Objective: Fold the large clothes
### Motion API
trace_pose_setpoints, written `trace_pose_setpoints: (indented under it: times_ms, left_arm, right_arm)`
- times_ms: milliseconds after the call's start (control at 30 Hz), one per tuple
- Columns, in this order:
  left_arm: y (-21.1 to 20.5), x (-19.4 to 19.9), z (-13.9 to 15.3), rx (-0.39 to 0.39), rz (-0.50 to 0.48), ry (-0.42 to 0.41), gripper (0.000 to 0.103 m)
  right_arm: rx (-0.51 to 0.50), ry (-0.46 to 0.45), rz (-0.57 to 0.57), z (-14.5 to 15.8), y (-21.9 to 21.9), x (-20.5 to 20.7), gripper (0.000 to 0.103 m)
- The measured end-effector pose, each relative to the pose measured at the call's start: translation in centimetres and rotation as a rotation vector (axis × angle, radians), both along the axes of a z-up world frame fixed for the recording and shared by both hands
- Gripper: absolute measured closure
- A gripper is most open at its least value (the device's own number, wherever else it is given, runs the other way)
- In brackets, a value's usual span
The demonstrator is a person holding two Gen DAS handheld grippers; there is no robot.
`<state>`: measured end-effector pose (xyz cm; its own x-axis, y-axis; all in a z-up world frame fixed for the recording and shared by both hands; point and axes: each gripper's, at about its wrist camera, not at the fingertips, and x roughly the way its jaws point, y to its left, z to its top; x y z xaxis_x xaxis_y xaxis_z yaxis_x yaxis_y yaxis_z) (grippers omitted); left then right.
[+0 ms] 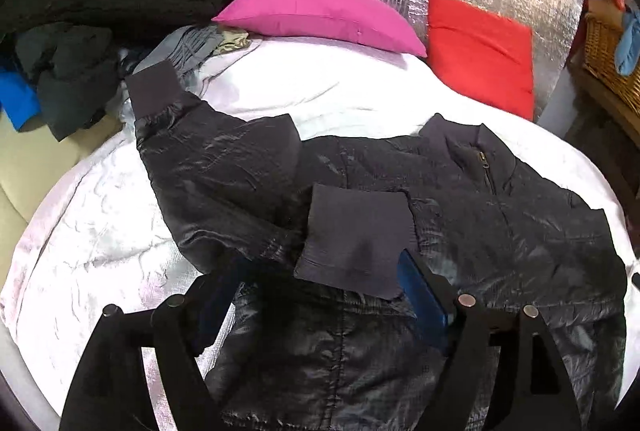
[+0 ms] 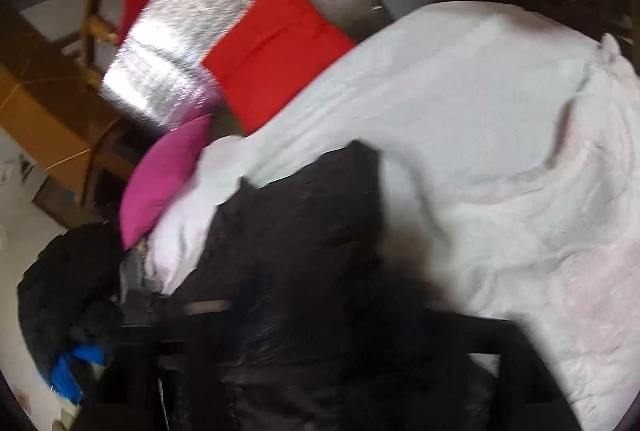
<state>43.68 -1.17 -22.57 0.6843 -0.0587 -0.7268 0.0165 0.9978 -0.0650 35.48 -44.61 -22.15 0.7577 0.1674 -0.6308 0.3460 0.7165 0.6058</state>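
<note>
A bed [image 1: 100, 215] with a crumpled white sheet fills the frame. A dark jacket [image 1: 460, 231] lies spread across its lower middle. A pink pillow [image 1: 320, 17] and red pillow [image 1: 480, 55] rest along the top, a clothes heap [image 1: 72, 79] at upper left.

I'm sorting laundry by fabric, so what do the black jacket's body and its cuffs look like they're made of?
Jacket body: looks like thin nylon or polyester shell, slightly glossy, with crinkly sheen and fine wrinkles. Cuff: matte, soft knit, probably ribbed elastic; it shows no shine. Exact fibre cannot be told.
</note>
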Motion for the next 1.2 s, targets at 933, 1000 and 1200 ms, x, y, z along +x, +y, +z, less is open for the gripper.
trace_pose_setpoints:
  times_ms: [933, 1000, 1200]
  left_arm:
    - [15.3, 2.6, 0.2, -0.208, 0.367, -0.009, 0.007]
    - [17.8, 3.7, -1.8, -0.319, 0.412, 0.053, 0.008]
    - [19.3, 6.4, -4.6, -0.578, 0.381, 0.085, 0.008]
  right_arm:
    - [-0.090, 0.105, 0.404, -2.3, 13.3, 0.6, 0.035]
    - [-0.097, 0.124, 0.443, -2.9, 14.6, 0.5, 0.035]
    - [-0.122, 0.137, 0.496, -4.1, 17.8, 0.5, 0.035]
